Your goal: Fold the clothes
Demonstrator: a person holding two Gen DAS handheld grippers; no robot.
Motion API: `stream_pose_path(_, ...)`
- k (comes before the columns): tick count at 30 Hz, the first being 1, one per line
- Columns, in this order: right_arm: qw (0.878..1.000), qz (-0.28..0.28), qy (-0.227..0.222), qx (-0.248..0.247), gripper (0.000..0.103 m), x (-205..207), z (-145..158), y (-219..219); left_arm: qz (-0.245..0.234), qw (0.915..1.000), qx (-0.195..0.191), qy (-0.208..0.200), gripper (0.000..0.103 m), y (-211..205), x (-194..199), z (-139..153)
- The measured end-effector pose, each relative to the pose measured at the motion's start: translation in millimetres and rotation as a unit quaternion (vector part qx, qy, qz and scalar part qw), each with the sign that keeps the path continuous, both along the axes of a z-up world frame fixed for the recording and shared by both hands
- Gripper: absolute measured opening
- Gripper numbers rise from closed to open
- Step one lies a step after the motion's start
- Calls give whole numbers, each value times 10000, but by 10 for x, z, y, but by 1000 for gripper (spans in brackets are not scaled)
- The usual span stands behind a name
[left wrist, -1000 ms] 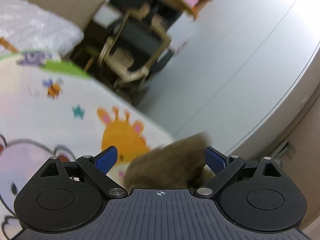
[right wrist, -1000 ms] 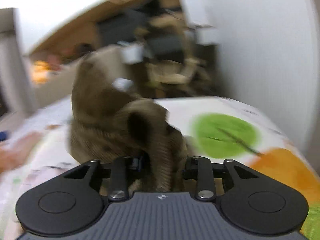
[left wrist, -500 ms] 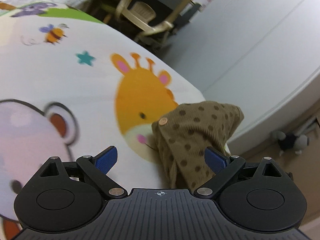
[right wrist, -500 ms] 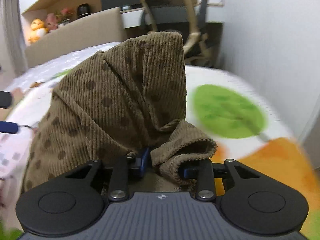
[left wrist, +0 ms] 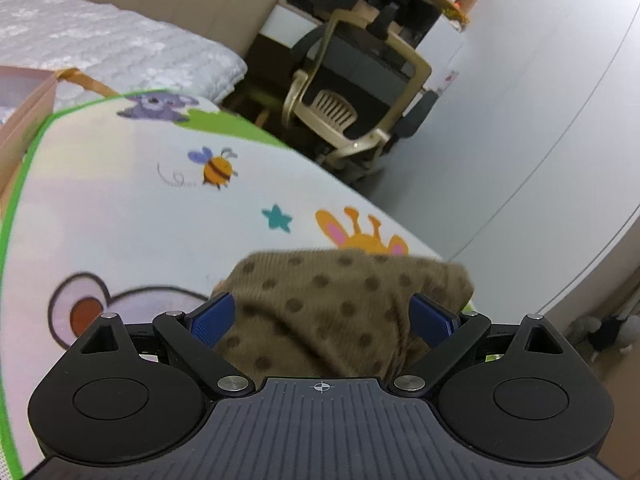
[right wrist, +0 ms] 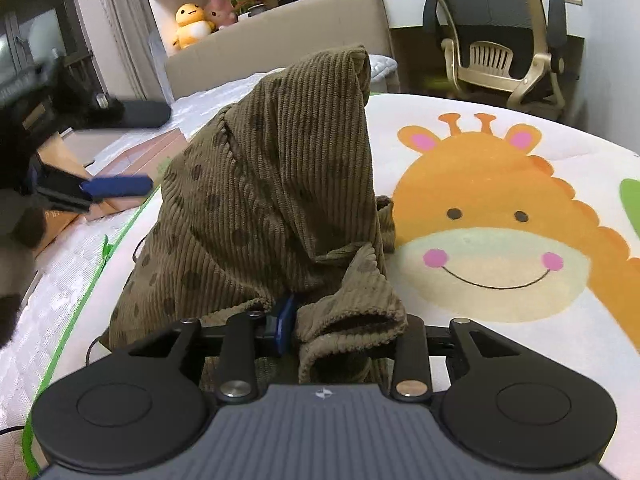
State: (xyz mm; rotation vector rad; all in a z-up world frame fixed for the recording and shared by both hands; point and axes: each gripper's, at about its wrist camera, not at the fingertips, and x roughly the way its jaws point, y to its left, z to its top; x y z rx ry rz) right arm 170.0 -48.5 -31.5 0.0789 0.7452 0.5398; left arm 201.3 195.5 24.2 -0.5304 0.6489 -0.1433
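Brown corduroy garment with dark dots, bunched on cartoon play mat beside giraffe print. Right hand-held gripper pinching a cloth fold, fabric peaking upward. Left hand-held gripper spread wide, garment between its blue pads, unclamped. Office chair behind.

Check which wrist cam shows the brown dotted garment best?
Right wrist view: the brown dotted garment rises in full, sharp, pinched by the right hand-held gripper. Left wrist view shows only a blurred bunch of it between the left hand-held gripper's spread fingers.
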Motion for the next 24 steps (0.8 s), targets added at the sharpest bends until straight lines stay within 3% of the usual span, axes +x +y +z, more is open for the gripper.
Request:
stream_pose_path(1, 10000, 14, -5, 64, 38, 20, 24, -46, -26, 10000, -28, 42, 96, -15, 19, -44)
stream_pose_path(3, 9997, 46, -208, 141, 58, -20, 124, -191, -59, 10000, -18, 72, 92, -48, 30, -110)
stream_pose_path(6, 9970, 31, -752, 192, 78, -135, 348, -423, -107, 9994, 318, -113, 91, -95, -41, -128)
stream_pose_path(9, 9912, 17, -1310, 204, 83, -201, 583, -599, -244, 9979, 546, -268, 93, -134, -200, -140)
stream_pose_path(15, 9775, 369, -2075, -77, 83, 195, 954, -163, -436, 9896, 1344, -254, 94, -340, -340, -223)
stream_pose_path(19, 9752, 338, -2058, -740, 83, 746, 853, 354, -506, 9853, 1623, -159, 95, -369, -330, -269)
stream_pose_path(24, 9817, -266, -1069, -1555, 83, 1358, 156, 457, -626, 9834, 1702, -6, 95, -311, -341, -434)
